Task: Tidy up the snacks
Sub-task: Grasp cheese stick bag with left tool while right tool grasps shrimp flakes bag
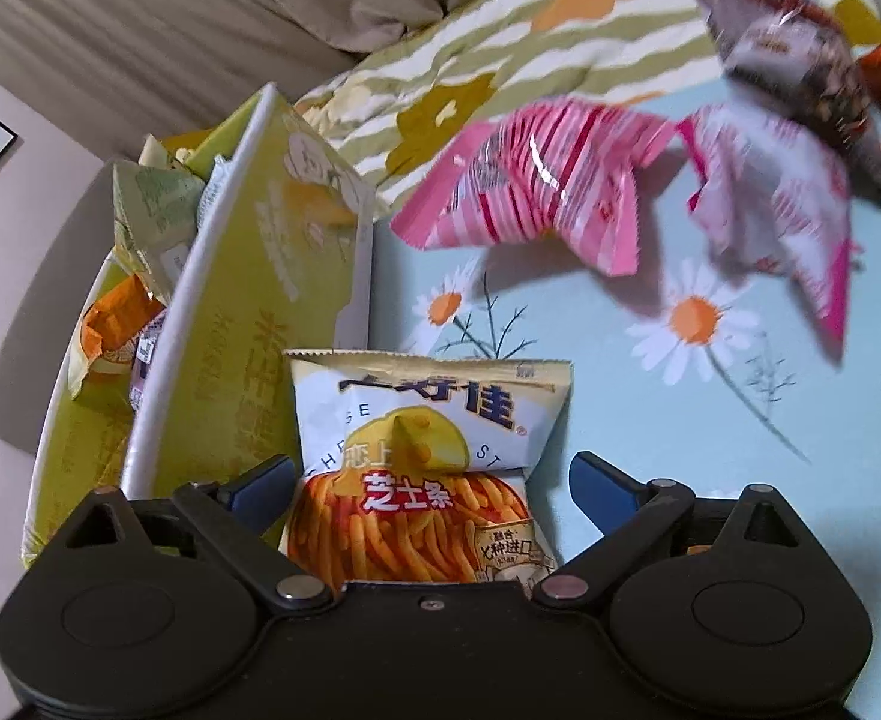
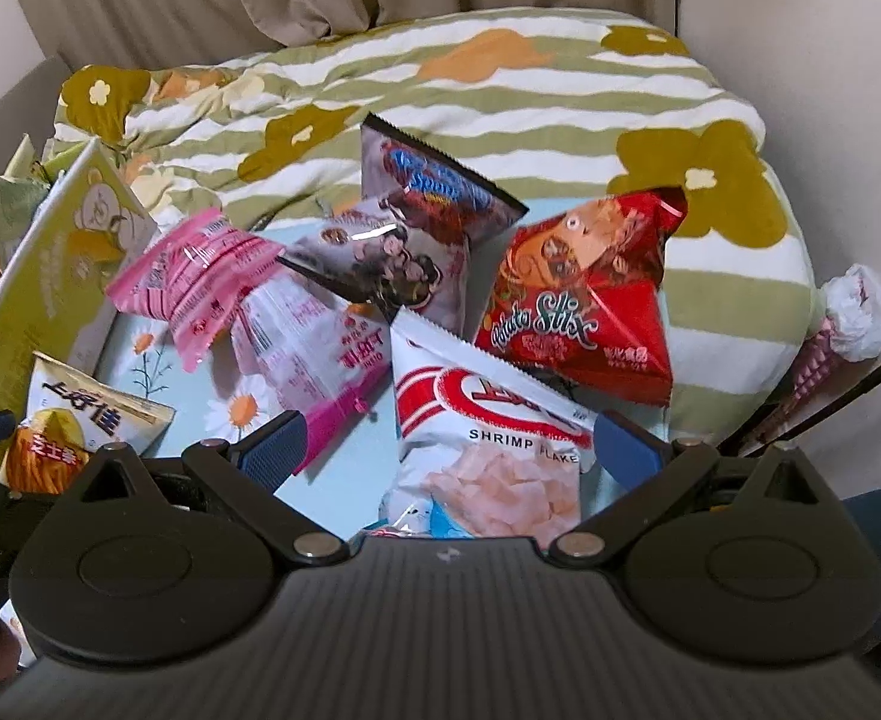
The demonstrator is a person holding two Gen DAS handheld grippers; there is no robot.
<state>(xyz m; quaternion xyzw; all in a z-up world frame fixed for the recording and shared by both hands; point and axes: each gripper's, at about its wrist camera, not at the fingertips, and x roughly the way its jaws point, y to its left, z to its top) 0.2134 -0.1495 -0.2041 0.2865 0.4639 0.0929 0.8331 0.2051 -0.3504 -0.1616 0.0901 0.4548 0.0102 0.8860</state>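
- Both pairs of blue-padded fingers stand wide apart, holding nothing.
- Between the spread fingers of the left gripper (image 1: pixel 431 483) lies a cheese-stick bag (image 1: pixel 425 468), yellow and white, resting on the floral bedsheet (image 1: pixel 710 420) and just beside the green cardboard box (image 1: pixel 248 312).
- Straddled by the right gripper (image 2: pixel 449 444) is a white shrimp flakes bag (image 2: pixel 488 432), lying nearer the right edge of the sheet; neither pad appears to touch it.
- Inside the box, at the sheet's left edge, a few packets already sit: an orange one (image 1: pixel 110 330) and a pale green one (image 1: pixel 152 204).
- Loose on the sheet remain two pink bags (image 2: pixel 200 282), two dark purple ones (image 2: pixel 434 186) and a red Potato Stix bag (image 2: pixel 584 294), heaped toward the far edge against a striped quilt (image 2: pixel 500 90).
- By my judgement the sorting is begun, with most snacks left.
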